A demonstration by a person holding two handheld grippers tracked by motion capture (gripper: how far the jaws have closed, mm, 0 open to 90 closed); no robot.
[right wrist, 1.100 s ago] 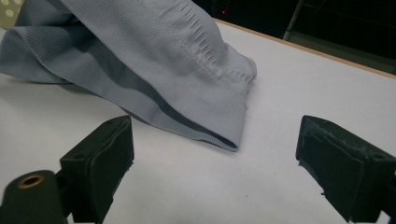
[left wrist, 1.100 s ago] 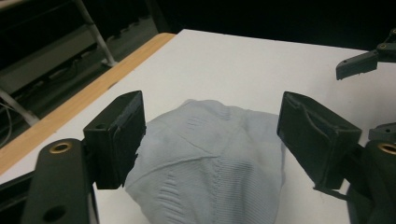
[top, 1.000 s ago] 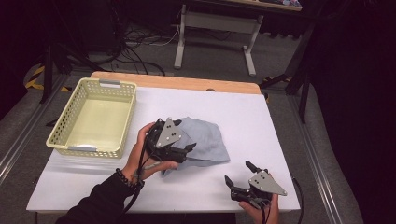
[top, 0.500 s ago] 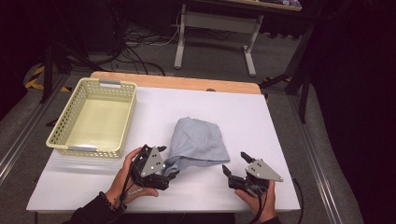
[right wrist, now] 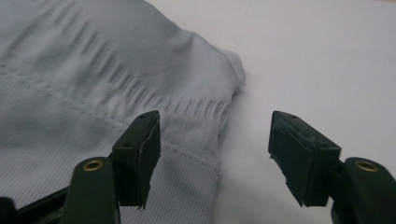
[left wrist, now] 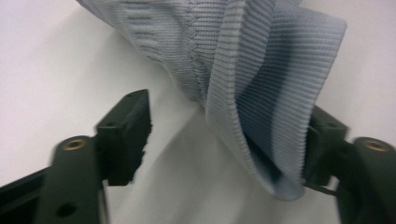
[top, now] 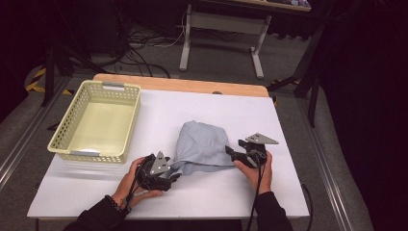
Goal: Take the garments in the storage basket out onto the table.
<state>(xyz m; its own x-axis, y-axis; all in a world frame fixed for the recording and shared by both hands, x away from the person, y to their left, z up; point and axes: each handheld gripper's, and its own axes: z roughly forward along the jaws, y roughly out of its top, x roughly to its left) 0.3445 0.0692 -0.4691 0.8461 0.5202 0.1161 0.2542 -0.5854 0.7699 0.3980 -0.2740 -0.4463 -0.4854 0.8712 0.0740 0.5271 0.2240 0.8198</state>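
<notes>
Grey knit cloth [top: 199, 147] lies on the white surface [top: 288, 192] between both hand-held grippers. Left hand-held gripper [top: 169, 179], low and level, has been closing, a fold between its unclenched jaws. Right hand-held gripper [top: 230, 151], likewise closing, straddles the cloth's edge ungripped.

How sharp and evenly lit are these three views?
High view: white table bright, room behind dark, picture soft. Left gripper view: ribbed grey-blue knitted cloth crisp, left gripper blurred, soft shadow under the fold. Right gripper view: near hem fairly sharp, the weave hazy farther off, even light.
</notes>
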